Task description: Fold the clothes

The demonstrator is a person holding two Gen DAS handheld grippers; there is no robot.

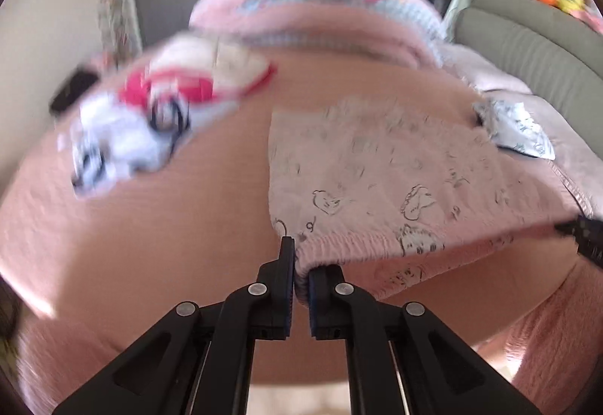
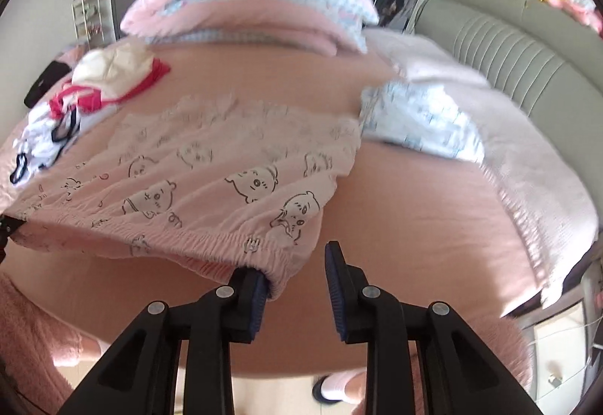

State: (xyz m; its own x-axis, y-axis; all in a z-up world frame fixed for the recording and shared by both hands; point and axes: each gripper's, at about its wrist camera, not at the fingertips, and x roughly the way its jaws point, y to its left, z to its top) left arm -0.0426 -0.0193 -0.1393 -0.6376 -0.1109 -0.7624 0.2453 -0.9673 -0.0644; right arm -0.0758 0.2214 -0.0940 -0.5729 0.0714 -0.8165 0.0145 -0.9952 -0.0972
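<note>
Left wrist view: my left gripper [image 1: 300, 277] has its jaws pressed together on the elastic waistband corner of the pink printed shorts [image 1: 377, 173]. The garment runs from the jaws toward two o'clock, its waistband stretching to three o'clock, where the tip of the right gripper [image 1: 580, 230] meets its far end. The legs trail up toward twelve over the pink bedspread [image 1: 150, 245].

Right wrist view: the right gripper [image 2: 297, 264] shows its jaws spread with a clear gap. The waistband corner lies against the left pad only; the right pad stands apart from the cloth, so I judge this no firm pinch. The shorts spread from the jaws toward ten o'clock, the waistband's long axis running to nine, where the left gripper holds it. A pile of unfolded clothes [image 2: 75, 102] lies further out at ten.

The coming move, I'd say, depends on that right corner: it sits just left of the gap, not centred.
</note>
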